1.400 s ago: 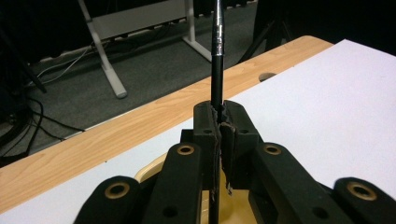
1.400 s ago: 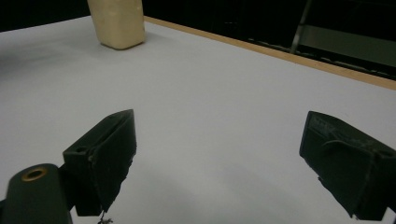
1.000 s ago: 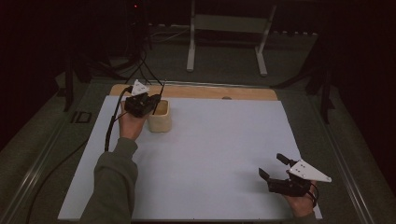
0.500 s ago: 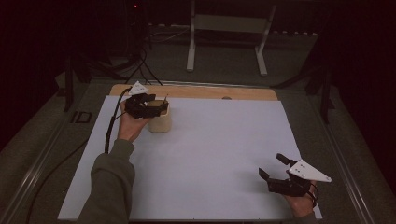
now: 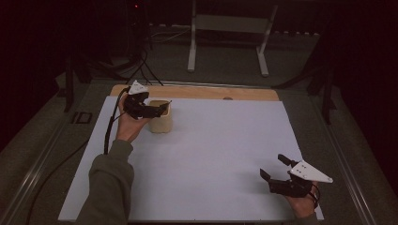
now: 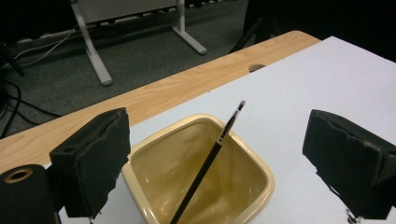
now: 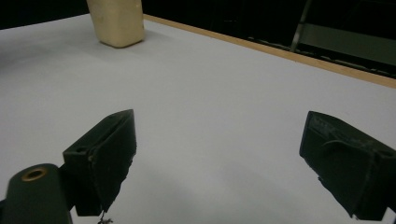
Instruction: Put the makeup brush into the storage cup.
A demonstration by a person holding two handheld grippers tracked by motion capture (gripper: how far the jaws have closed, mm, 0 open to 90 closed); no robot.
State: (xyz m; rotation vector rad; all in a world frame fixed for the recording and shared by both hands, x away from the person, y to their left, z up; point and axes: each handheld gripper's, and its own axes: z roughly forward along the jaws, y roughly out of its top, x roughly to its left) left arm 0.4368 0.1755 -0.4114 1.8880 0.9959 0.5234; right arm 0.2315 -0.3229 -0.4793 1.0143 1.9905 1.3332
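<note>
Brush (image 6: pixel 210 158) first: where did it sit when you looked?

"I'll work down to it. The table (image 5: pixel 197 92) carried a big white sheet (image 5: pixel 220 154), and the cream square cup (image 5: pixel 161 123) stood near the sheet's far left corner. My left gripper (image 5: pixel 159 108) hung right over that cup. The brush stood inside, foot in the bottom and tip leaning up past the rim."

And the jaws?

"On the left they had just been opening and stood wide apart. The brush was between them, but neither pad touched it, so I took it for released into the cup. The right gripper (image 5: pixel 271 166) rested at the near right edge of the sheet, well apart from everything, with its jaws spread and nothing in them."

So how did you mean to finish the step cleanly?

"I judged the risk to be the tip, which poked up into the gap between the pads. I wanted to keep the jaws wide and lift the left hand straight up until the pads cleared it. Only then would I draw back towards me. A sideways pull could have caught the handle and flicked the brush out or rocked the cup. The right hand had no part in it, so I meant to leave it parked."
</note>
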